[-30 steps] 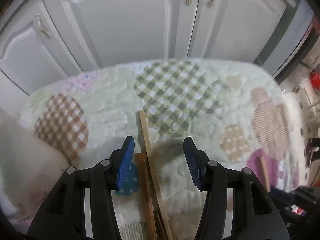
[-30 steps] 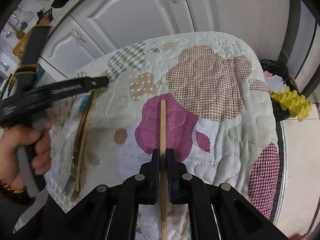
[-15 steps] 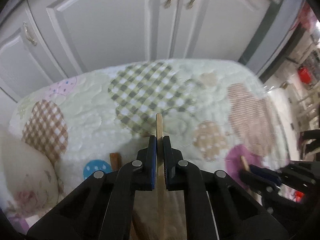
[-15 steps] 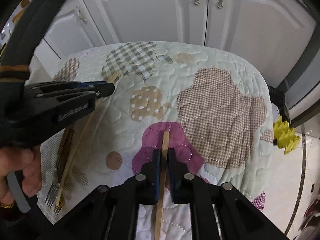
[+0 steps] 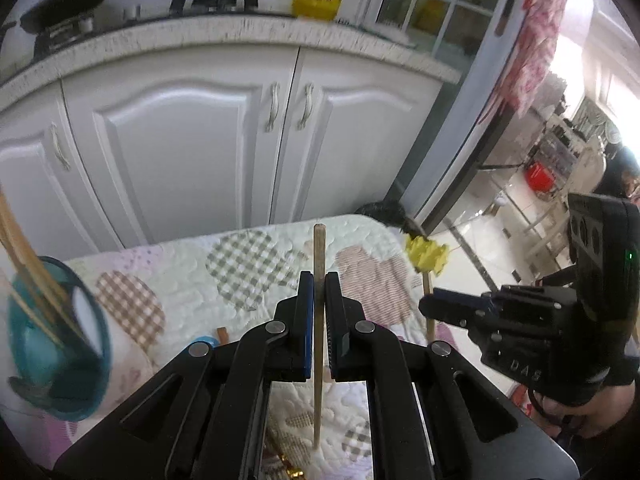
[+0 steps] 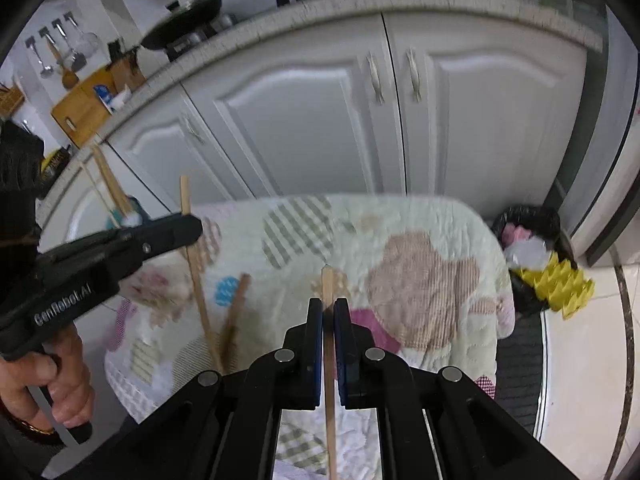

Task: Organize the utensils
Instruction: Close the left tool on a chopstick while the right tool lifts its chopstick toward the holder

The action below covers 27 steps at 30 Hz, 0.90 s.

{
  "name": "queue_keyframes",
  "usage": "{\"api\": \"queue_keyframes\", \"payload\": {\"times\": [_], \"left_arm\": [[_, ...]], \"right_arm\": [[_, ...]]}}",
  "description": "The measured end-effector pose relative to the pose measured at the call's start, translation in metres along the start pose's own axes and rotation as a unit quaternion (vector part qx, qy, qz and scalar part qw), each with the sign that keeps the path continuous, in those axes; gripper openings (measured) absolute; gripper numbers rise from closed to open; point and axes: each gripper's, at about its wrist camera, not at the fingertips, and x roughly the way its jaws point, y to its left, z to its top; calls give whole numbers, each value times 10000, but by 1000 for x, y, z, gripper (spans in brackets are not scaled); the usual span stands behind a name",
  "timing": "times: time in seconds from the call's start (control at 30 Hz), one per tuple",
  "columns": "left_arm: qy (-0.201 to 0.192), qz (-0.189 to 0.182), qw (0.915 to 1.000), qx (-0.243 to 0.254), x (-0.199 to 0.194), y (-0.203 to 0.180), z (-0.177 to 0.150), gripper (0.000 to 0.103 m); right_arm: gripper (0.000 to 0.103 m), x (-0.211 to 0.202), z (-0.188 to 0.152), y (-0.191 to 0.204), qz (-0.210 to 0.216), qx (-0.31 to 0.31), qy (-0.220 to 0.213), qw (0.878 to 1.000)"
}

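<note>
Left gripper (image 5: 318,294) clamped on one chopstick (image 5: 319,320), right gripper (image 6: 328,320) pinching another chopstick (image 6: 329,360), both raised above the quilt (image 6: 420,240), right of the teal cup (image 5: 56,344). Risk: thin sticks pivoting or missing the cup's rim.

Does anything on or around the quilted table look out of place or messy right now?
Yes. A brown-handled utensil lies askew on the patchwork quilt, not yet in the teal cup. On the floor, the black bin overflows, with crumpled yellow packaging spilling out.
</note>
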Motion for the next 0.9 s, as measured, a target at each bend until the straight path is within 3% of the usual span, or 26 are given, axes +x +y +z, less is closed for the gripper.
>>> {"api": "queue_keyframes", "payload": {"times": [0.53,0.9], "left_arm": [[-561,-233,9981,141,-91,4,-22,4],[-784,-189,9967,120,-124,26,-17,4]], "right_arm": [[5,-67,5,68,-208,-702,-618,9954],[5,-74,15,92,-256,-978,-668,9926]]}}
